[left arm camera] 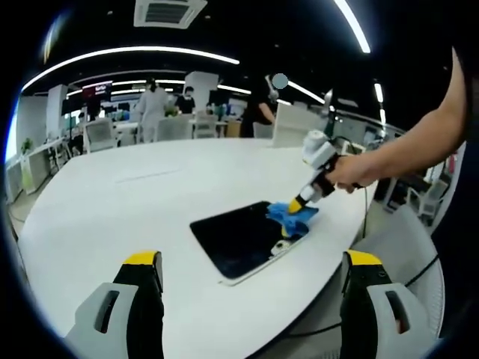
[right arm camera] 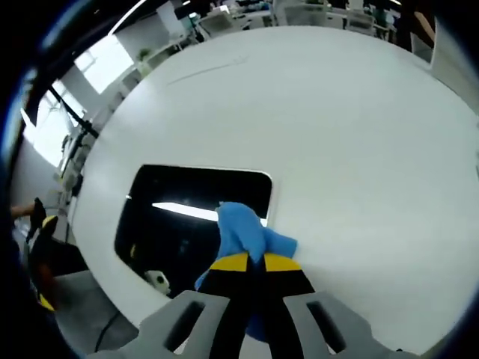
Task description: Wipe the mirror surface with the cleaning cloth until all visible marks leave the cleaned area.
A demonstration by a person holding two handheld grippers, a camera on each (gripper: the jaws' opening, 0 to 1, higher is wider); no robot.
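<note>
Round white bench (left arm camera: 135,209) in an open office.
Right gripper (right arm camera: 254,263) pinches the blue cloth (right arm camera: 243,235) on the mirror (right arm camera: 187,217); left gripper (left arm camera: 251,262) hangs agape.

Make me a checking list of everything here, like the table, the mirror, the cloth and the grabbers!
Surface: round white table, bare apart from the job's things.
Job's things: dark rectangular mirror lies flat near the table's edge; blue cleaning cloth rests on one end of it. Marks on the glass: too dark to tell.
Clutter: nothing seen.
Grippers: right gripper is shut on the cloth and presses it onto the mirror; left gripper is open, holds nothing, and hovers short of the mirror.
Cables: a dark cable hangs past the table edge.
Surroundings: open office with desks, chairs and ceiling strip lights; people stand far behind.
</note>
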